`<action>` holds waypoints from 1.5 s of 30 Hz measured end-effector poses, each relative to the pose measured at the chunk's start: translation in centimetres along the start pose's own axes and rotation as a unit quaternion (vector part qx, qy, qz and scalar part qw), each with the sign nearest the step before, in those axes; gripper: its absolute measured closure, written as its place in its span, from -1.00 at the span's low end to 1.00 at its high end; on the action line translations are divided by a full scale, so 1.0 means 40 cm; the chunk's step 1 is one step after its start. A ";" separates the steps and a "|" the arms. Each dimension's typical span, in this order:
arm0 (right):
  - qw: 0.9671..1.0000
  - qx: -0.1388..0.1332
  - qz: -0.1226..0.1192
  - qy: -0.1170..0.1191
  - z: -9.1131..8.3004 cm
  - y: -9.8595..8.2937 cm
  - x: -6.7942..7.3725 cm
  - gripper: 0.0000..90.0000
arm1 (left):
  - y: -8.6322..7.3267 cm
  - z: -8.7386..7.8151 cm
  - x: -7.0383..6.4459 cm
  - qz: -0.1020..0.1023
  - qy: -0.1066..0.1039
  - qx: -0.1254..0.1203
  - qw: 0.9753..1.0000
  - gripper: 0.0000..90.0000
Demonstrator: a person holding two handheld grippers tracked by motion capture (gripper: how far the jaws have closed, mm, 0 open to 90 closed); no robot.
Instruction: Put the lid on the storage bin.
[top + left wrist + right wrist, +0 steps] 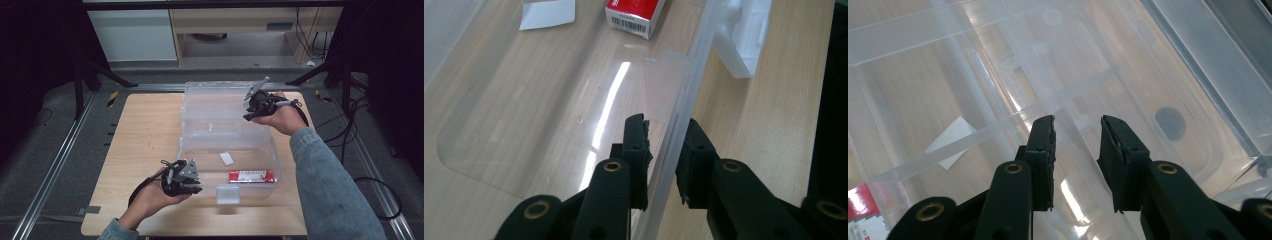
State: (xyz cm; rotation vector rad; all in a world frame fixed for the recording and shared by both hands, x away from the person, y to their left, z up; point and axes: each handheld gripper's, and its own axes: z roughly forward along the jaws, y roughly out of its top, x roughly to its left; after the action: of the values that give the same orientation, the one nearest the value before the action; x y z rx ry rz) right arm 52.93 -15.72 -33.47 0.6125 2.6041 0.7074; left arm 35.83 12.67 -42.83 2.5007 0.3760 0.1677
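clear box (200,145) sits mid-counter (145,130), red carton (251,176) inside. left gripper (664,150) fingers straddle its near wall, spread; right gripper (1077,150) spread over the lid (1088,55). best steady the wall first.

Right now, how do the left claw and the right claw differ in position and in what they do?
The left claw sits at the near rim of the clear plastic box, straddling its wall; the right claw is by the raised transparent lid, gripping nothing. The left is low, the right higher. Both are open.
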 end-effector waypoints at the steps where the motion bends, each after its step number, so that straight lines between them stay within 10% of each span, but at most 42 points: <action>1: 1.000 0.001 -0.001 -0.003 0.002 0.001 -0.003 0.50 | 0.000 0.001 0.003 -0.002 0.001 -0.003 1.000 0.69; 17: 1.000 0.006 -0.006 0.010 0.039 0.040 -0.058 0.61 | 0.008 0.013 0.059 -0.017 0.010 -0.015 1.000 0.67; 45: 1.000 0.007 -0.014 0.017 -0.010 0.042 -0.023 0.79 | 0.006 0.013 0.061 -0.025 0.008 -0.011 1.000 0.64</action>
State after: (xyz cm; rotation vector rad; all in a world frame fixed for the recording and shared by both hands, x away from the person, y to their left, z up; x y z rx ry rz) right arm 54.02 -15.01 -32.02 0.5710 2.6454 0.6973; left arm 38.31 12.96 -43.02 2.4676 0.4393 0.1705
